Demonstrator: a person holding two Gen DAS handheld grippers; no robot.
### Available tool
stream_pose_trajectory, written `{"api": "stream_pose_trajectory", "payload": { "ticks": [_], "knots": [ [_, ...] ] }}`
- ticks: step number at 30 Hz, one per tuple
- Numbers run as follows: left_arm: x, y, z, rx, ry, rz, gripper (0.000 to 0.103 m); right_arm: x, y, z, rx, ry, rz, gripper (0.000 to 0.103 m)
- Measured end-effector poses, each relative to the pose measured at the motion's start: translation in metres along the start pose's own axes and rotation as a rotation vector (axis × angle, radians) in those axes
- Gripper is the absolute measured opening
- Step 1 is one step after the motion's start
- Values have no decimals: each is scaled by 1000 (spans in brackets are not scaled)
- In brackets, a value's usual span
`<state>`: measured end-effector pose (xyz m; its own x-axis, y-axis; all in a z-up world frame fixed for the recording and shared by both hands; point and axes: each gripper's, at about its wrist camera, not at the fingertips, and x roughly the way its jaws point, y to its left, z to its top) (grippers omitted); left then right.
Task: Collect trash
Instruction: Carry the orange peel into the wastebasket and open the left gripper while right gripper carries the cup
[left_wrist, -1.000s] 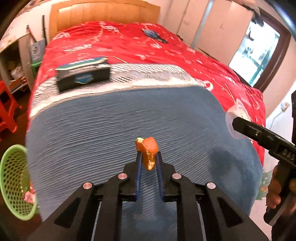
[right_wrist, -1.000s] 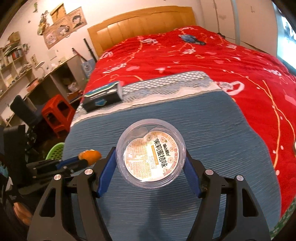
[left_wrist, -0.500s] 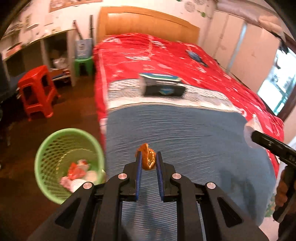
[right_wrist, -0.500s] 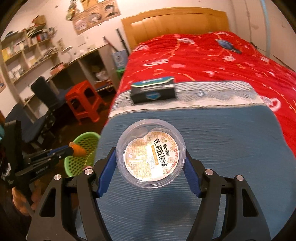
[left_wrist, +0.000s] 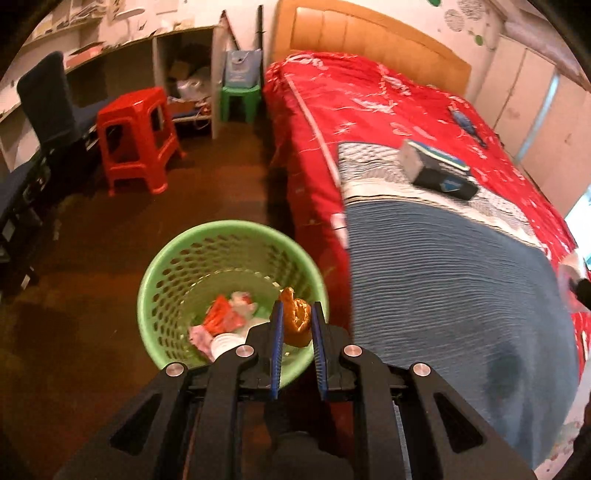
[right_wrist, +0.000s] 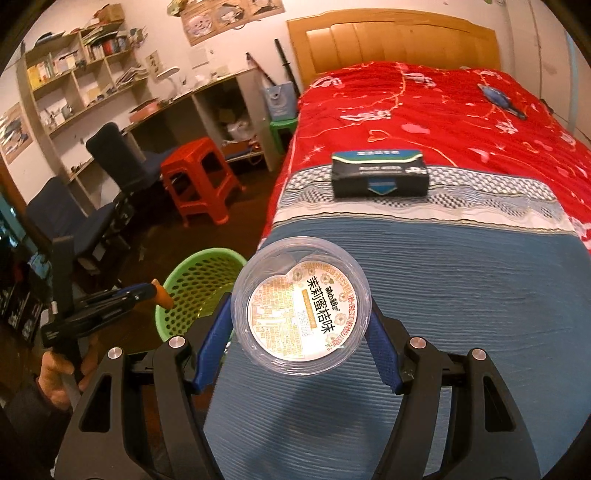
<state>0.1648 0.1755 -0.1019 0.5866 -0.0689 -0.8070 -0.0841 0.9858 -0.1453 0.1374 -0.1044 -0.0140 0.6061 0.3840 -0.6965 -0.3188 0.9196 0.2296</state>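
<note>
My left gripper (left_wrist: 297, 314) is shut on a crumpled orange wrapper (left_wrist: 296, 321) and holds it over the near rim of a green mesh trash basket (left_wrist: 177, 266) on the floor beside the bed. The basket holds several pieces of trash. My right gripper (right_wrist: 301, 317) is shut on a clear plastic cup with a printed lid (right_wrist: 301, 306), held above the blue blanket (right_wrist: 443, 295). In the right wrist view the left gripper (right_wrist: 157, 291) with the wrapper (right_wrist: 162, 297) sits at the basket's (right_wrist: 199, 280) left rim.
A dark box (right_wrist: 380, 173) lies on the bed's patterned band; it also shows in the left wrist view (left_wrist: 439, 170). A red stool (left_wrist: 136, 136), a green stool (left_wrist: 240, 99), dark chairs (right_wrist: 122, 162) and a desk with shelves stand left of the bed.
My left gripper has swung left off the bed with the wrapper and now hangs over the basket. My right gripper has turned left with the cup still held.
</note>
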Motion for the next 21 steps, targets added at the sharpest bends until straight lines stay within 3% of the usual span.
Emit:
{"api": "stream_pose_trajectory", "payload": {
  "ticks": [6,11,21],
  "knots": [
    [21,22,4,-32,31,30,17,15,19,1,-20,24,16,67],
    [29,35,5,-57,32,43,41,24,29,0,-32,40,30,67],
    [10,56,-4,-112,4,61,59,38,51,0,-53,60,65,67]
  ]
}}
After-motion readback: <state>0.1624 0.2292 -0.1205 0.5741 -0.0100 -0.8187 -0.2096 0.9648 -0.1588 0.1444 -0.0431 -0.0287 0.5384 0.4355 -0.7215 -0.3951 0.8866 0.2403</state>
